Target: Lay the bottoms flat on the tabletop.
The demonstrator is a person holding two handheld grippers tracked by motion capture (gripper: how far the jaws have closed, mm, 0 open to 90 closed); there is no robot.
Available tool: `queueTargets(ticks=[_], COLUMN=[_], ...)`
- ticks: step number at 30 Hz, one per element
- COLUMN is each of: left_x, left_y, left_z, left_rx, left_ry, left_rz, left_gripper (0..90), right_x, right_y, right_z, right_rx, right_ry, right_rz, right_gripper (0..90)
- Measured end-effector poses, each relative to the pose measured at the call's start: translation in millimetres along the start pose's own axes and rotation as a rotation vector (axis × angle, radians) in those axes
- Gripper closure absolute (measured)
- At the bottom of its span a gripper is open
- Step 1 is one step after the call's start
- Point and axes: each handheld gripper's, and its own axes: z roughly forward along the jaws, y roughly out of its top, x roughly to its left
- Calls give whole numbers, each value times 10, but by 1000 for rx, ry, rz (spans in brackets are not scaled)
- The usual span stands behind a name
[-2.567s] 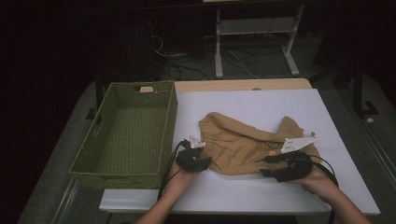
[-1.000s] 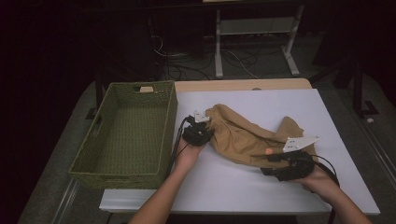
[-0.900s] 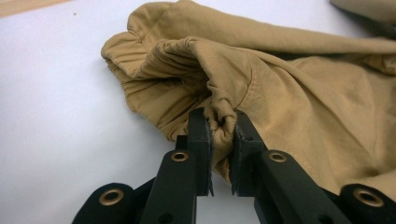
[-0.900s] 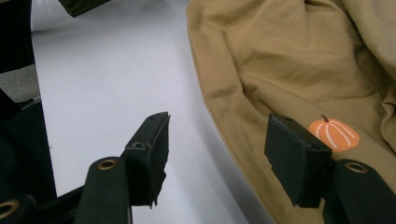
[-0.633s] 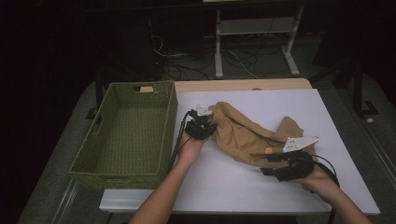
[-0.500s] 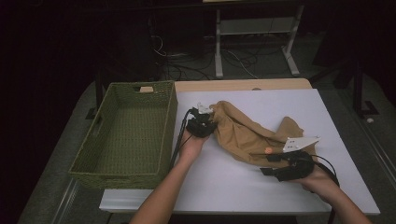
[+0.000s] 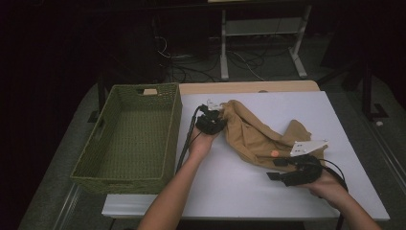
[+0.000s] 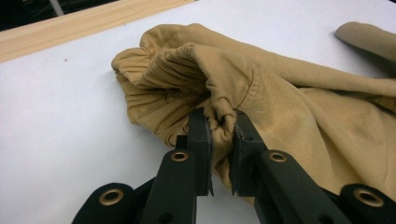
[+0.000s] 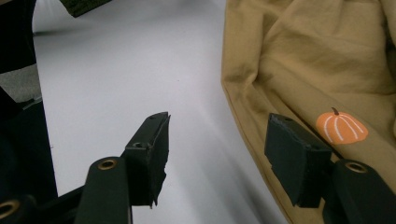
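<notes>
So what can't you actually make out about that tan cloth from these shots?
- Its kind: the cloth lies bunched in the high view, its shape folded under itself.
- Its far end: cut off by the frame edge in the left gripper view.
- Whatever lies beneath the cloth: covered, in the right gripper view.
</notes>
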Motion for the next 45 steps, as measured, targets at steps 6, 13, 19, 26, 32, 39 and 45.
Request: queueTargets(ticks=[6,13,19,26,32,39,45], left_x=[24,33,50,78,90,93,67], left_y=[65,151,199,248,281,280,285], left_z=[73,172,257,359,411,301,148], left_rx=[1,0,-3,-3,-6,-31,-48], left_ry=[-6,-8,-11,-10,-11,3,17], left_rz=[12,16,13,18,10,-2,4], left_gripper=[802,800,800,799,797,667,447], right_x=[1,7,2,7,8,0,3], right_y=[2,4,3,6,5,0,5], right_z=[1,6,8,13,16,2,0], right_rx=[-1,-2,0,0,2,-2,-5], right_ry=[0,2,4,6,6,2,1], right_rz=[-1,-3,-4,-3,-5,-1,0], right_gripper=[399,399,399,400,400,400,400])
